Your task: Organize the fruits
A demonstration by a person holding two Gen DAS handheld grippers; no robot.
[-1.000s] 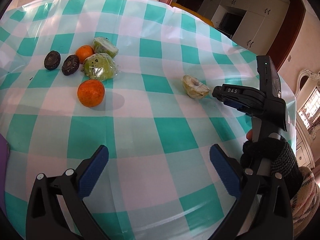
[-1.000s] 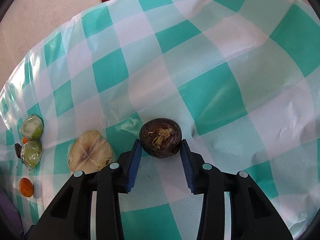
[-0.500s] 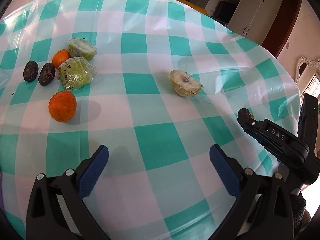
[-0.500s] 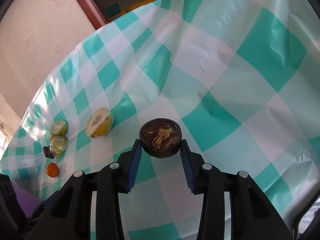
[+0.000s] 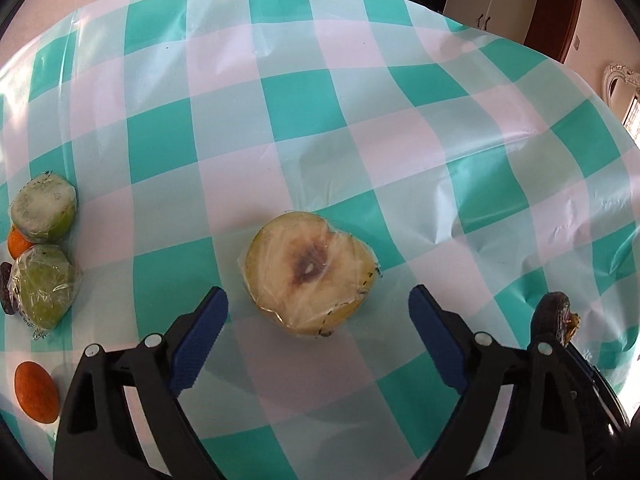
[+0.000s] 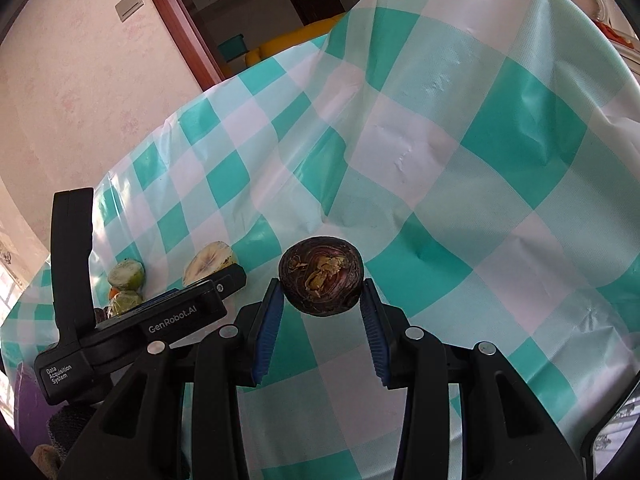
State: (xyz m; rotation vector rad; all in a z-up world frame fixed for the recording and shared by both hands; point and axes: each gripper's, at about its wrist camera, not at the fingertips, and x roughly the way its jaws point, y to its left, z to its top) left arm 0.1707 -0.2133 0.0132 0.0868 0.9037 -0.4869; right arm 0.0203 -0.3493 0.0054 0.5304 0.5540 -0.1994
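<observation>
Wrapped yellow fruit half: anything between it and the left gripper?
Nothing visible. The wrapped yellow fruit half lies alone on the checked tablecloth, just ahead of the open left gripper, with only bare cloth between.

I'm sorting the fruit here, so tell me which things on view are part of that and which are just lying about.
Part of the job:
- cut yellow fruit half in wrap, between the open left tool
- dark round fruit, gripped by the right tool
- two wrapped green halves
- two oranges

Lying about:
- checked tablecloth
- wall switch
</observation>
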